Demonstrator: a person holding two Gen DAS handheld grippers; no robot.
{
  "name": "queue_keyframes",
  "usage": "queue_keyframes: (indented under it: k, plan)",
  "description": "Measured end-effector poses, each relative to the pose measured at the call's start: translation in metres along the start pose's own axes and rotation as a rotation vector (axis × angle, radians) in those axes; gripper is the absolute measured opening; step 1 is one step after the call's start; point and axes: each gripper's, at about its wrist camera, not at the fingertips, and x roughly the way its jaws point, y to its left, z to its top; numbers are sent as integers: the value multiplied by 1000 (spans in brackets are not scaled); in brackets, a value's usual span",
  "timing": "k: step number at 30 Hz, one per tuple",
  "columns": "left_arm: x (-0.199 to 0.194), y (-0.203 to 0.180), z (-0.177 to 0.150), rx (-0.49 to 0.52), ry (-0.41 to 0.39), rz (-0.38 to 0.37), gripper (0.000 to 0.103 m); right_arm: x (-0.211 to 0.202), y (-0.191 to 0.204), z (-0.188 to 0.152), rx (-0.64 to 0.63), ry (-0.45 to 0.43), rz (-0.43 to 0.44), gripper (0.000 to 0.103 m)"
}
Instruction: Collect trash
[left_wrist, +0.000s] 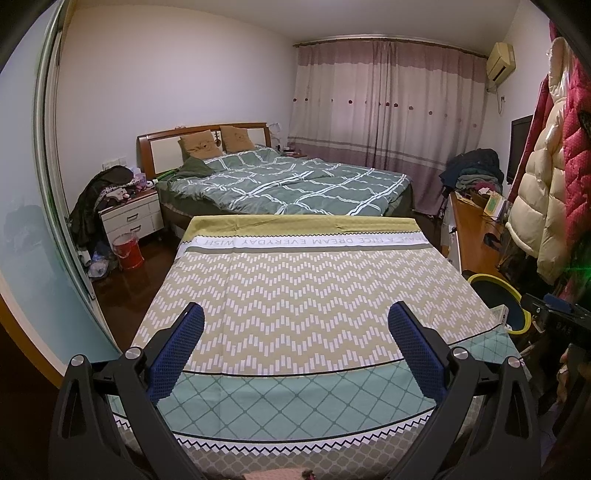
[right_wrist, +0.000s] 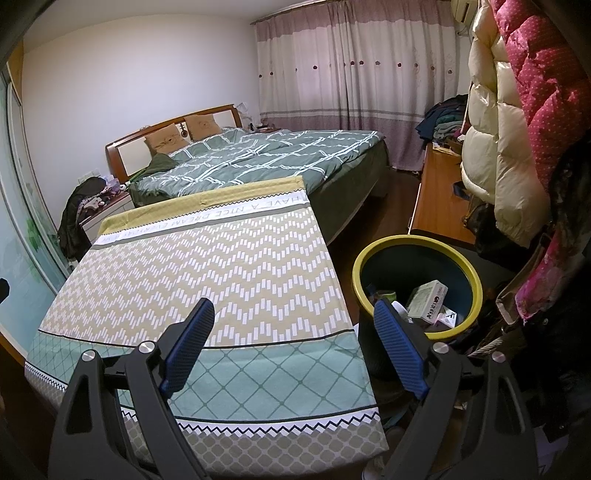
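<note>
- Left gripper (left_wrist: 295, 325), black frame with blue ribbed pads: fingers spread wide, nothing between them; poised above the cloth-covered table.
- Right gripper (right_wrist: 293, 325), same make: fingers spread wide, nothing pinched; left finger over the cloth, right finger (right_wrist: 397, 354) overlapping the near rim of the bin in the right wrist view.
- Round waste bin with dark blue wall and yellow rim (right_wrist: 476, 273): on the floor just beside the table's right edge, to the right of and beyond the right gripper; partly seen at the right margin of the left wrist view (left_wrist: 526, 317).
- Trash inside the bin: white cardboard box with dark print (right_wrist: 428, 299), tilted, lying among smaller scraps too jumbled to identify; apart from both pads.
- Table under a zigzag-patterned beige, white and teal cloth (left_wrist: 295, 280): no loose items visible on its surface.
- Bed with green checked duvet (left_wrist: 288, 181): beyond the table's far edge.
- Red bucket (left_wrist: 127, 253): on the floor near the white bedside cabinet (left_wrist: 133, 216).
- Cream puffer coat (right_wrist: 487, 147): hanging at right, above the bin.
</note>
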Motion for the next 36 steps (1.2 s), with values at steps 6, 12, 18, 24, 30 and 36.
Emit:
queue_keyframes:
  k: [6, 12, 18, 24, 30, 36]
  plan:
    - [4, 1, 0, 1, 10, -1, 98, 1, 0, 0, 0, 2, -1, 83]
    - [9, 1, 1, 3, 26, -1, 98, 5, -1, 0, 1, 11, 1, 83]
    - [14, 1, 1, 2, 43, -4, 98, 6, -3, 0, 5, 13, -1, 83]
    - [16, 0, 2, 6, 42, 3, 98, 8, -5, 0, 12, 17, -2, 83]
    - [35, 2, 10, 31, 51, -2, 98, 20, -3, 6, 7, 39, 16, 83]
    - [109, 31, 33, -6, 90, 80, 98, 57, 21, 37, -30, 63, 70, 91]
